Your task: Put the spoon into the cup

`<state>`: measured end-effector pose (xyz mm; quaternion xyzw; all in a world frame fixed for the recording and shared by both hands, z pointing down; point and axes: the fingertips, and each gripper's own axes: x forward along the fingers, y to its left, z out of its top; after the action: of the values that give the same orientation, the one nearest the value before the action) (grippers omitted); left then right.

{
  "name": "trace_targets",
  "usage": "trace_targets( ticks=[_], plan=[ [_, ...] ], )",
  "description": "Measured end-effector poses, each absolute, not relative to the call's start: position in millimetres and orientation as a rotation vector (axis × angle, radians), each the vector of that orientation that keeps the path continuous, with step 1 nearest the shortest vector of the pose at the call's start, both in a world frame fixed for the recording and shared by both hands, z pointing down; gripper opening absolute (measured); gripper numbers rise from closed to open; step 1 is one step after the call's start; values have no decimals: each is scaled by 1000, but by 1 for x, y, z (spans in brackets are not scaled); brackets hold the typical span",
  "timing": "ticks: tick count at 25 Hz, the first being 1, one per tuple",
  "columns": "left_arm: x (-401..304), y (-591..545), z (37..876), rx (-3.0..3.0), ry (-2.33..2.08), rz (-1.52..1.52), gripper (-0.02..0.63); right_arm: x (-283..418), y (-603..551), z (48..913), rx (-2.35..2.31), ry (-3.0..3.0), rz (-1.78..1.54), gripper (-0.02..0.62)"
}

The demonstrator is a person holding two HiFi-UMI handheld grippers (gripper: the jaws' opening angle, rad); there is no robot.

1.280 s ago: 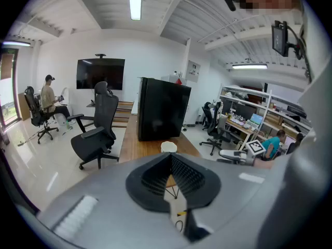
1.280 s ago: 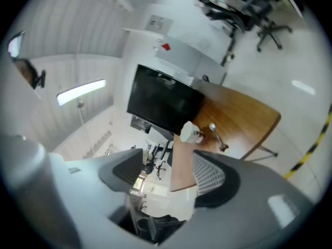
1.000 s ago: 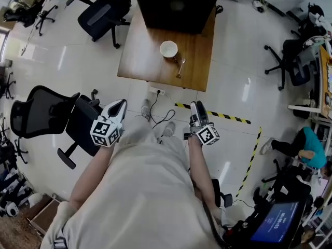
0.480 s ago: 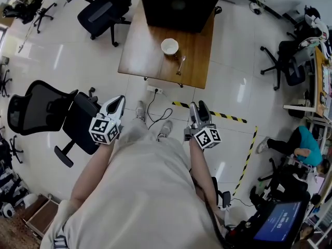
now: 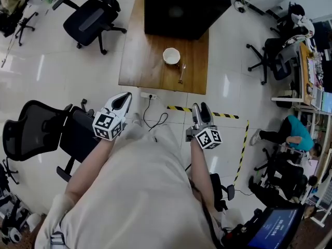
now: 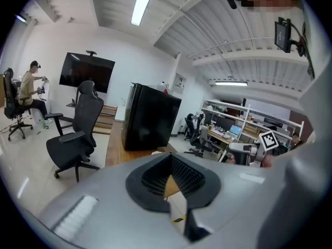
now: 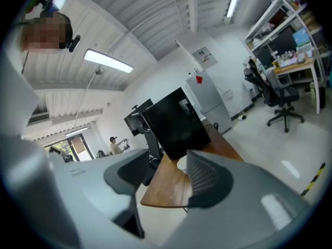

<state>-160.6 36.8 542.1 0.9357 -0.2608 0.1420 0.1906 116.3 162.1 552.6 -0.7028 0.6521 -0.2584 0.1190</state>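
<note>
A white cup (image 5: 171, 55) stands on the wooden table (image 5: 140, 61) far ahead of me. The spoon (image 5: 181, 71) lies just right of it, toward the table's near edge. Both grippers hang over the floor, well short of the table. My left gripper (image 5: 123, 101) has its jaws together and holds nothing; in its own view the left gripper (image 6: 171, 178) shows only a thin slit. My right gripper (image 5: 199, 110) is open, its jaws are closing, and nothing is between them. Between the jaws of the right gripper (image 7: 166, 173) I see the table (image 7: 166, 188) and a sliver of the cup (image 7: 181, 163).
A big black box (image 5: 184, 7) fills the table's far end. Office chairs stand at the left (image 5: 88, 17) and near my left arm (image 5: 31, 134). A power strip with its cable (image 5: 148, 95) and yellow-black tape (image 5: 228, 115) lie on the floor. A person (image 5: 290, 134) sits at the right.
I have stepped nearer the table. Both grippers have moved forward, the left one also toward the right. The right gripper has rolled a little.
</note>
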Motion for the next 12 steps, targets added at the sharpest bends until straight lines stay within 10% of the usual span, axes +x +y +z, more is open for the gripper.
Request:
trace_targets(
  ticks=[12],
  plan=[
    [-172,15,558,2594,-670,457,5,111,137,576,-2200,1877,-825,216]
  ],
)
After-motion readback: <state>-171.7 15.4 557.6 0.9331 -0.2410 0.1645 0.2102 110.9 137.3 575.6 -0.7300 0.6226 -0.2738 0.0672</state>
